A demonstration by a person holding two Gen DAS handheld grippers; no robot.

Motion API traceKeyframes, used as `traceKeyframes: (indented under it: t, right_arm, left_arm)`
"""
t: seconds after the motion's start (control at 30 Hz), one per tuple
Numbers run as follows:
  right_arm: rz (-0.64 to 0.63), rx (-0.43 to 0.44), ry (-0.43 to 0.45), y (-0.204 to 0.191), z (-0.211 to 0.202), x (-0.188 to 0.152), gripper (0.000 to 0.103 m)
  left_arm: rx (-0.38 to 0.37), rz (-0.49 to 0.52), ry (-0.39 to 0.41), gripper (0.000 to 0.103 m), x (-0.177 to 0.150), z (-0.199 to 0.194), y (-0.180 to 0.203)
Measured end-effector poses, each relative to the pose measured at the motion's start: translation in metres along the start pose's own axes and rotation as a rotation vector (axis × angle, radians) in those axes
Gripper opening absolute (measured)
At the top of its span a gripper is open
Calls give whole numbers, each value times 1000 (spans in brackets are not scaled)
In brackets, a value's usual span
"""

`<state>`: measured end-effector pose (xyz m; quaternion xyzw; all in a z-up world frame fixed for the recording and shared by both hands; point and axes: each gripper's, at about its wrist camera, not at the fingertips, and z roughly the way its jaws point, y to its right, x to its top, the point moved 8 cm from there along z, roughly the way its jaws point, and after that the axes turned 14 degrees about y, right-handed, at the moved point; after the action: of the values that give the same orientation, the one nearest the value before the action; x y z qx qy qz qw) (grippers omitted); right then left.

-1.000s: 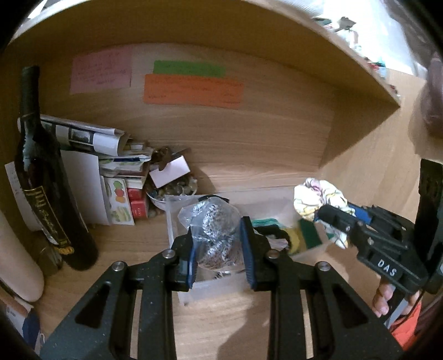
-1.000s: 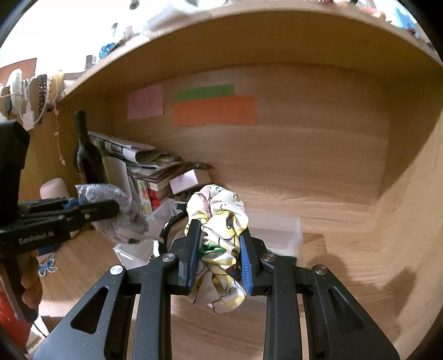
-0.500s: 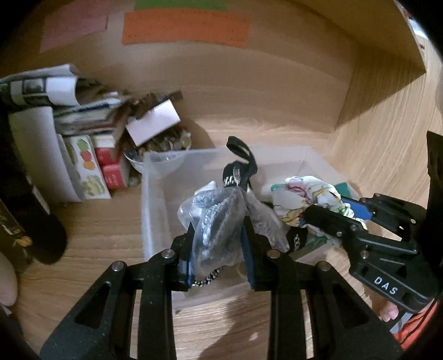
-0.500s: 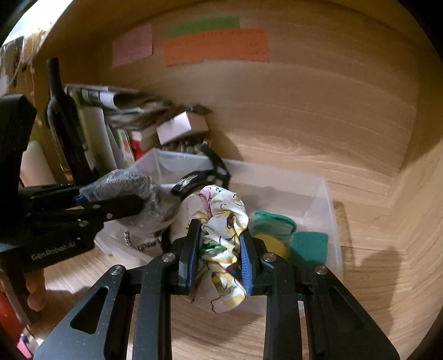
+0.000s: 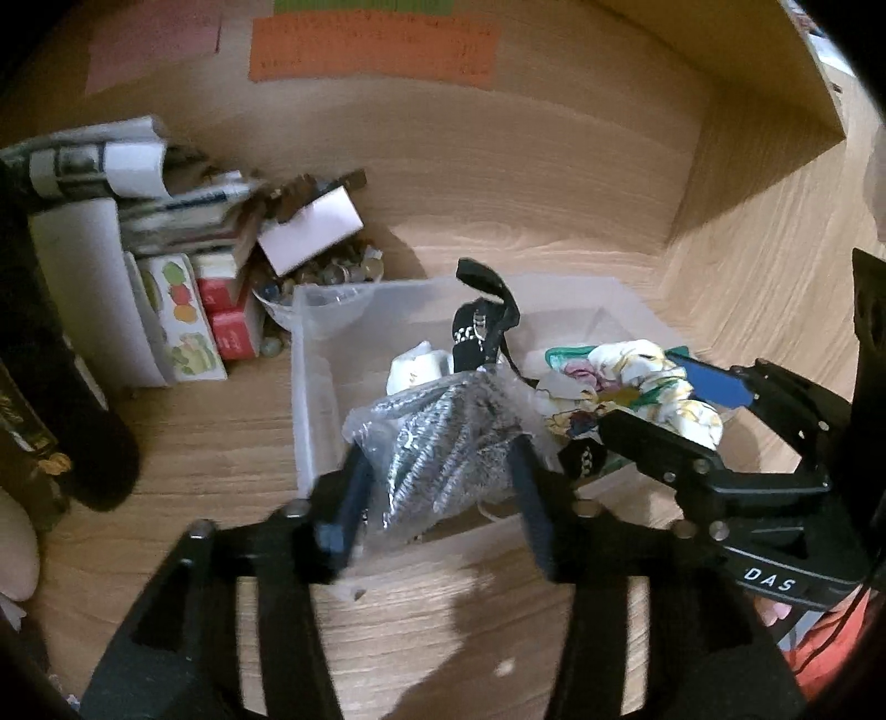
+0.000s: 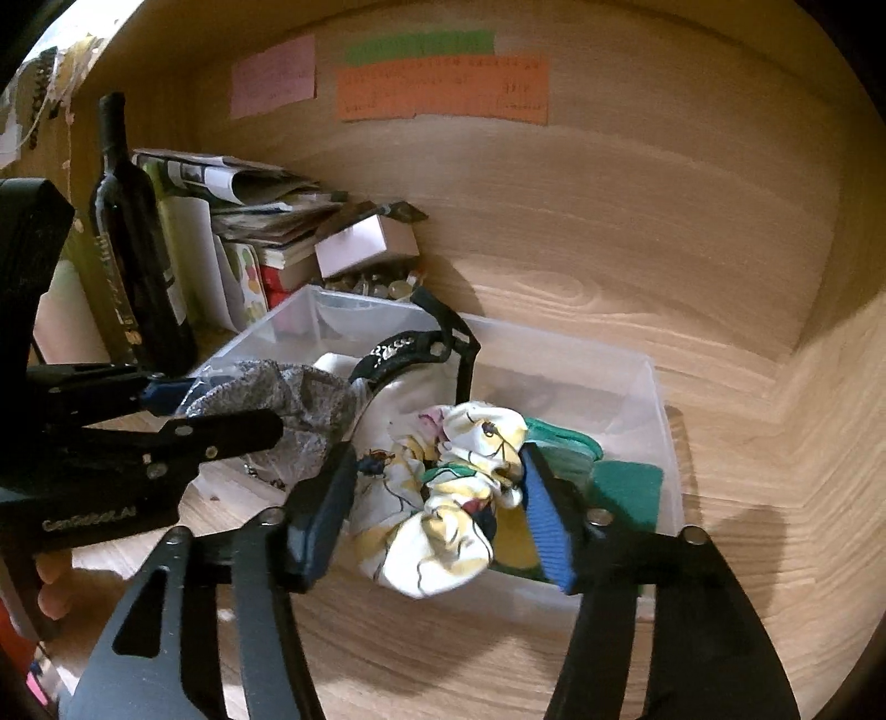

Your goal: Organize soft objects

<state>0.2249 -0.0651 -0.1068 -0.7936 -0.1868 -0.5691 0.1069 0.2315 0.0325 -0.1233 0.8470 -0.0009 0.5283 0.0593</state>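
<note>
Change since 0.5 s ago: both grippers have spread their jaws; each was pinching its load then, and now gaps show at the fingers.
Left gripper [image 5: 437, 487]: jaws wide apart at lower center of the left wrist view; the bagged steel scourer [image 5: 443, 437] sits between them, over the near edge of the bin. Whether it touches either finger cannot be told (the frame is blurred).
Right gripper [image 6: 437, 498]: jaws spread at lower center of the right wrist view, with the floral scrunchie [image 6: 448, 498] loose between them, partly over the near wall of the bin.
Clear plastic bin [image 6: 659, 421]: center of both views, on the wooden shelf [image 6: 720, 498]. Inside it lie a black strap [image 6: 410, 349], a white cloth [image 5: 415, 365] and green and yellow sponges [image 6: 626, 487] at the right end.
Upper left of frame: 1 dark wine bottle [image 6: 138, 249] stands upright beside stacked newspapers and booklets [image 6: 249, 194], with a bowl of marbles [image 5: 326, 277] just behind the bin.
Back wall: 3 paper notes, pink [image 6: 274, 75], green [image 6: 421, 41] and orange [image 6: 443, 88].
</note>
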Motion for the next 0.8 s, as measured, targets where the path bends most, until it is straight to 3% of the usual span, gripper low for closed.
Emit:
traceKeyframes:
  t: [0.17,0.5,0.8]
  right_arm:
    - [-22,-11,64,0,-22,13,68]
    - [-21,-17,198,-13,-74,38,71]
    - [-1,-14,313,-19,-124,52,83]
  left_arm:
    - [18,17,58,63,14,-22,-1]
    - [43,42,230,72,40,-82,10]
    - [50,63,370,90,50,-127,26]
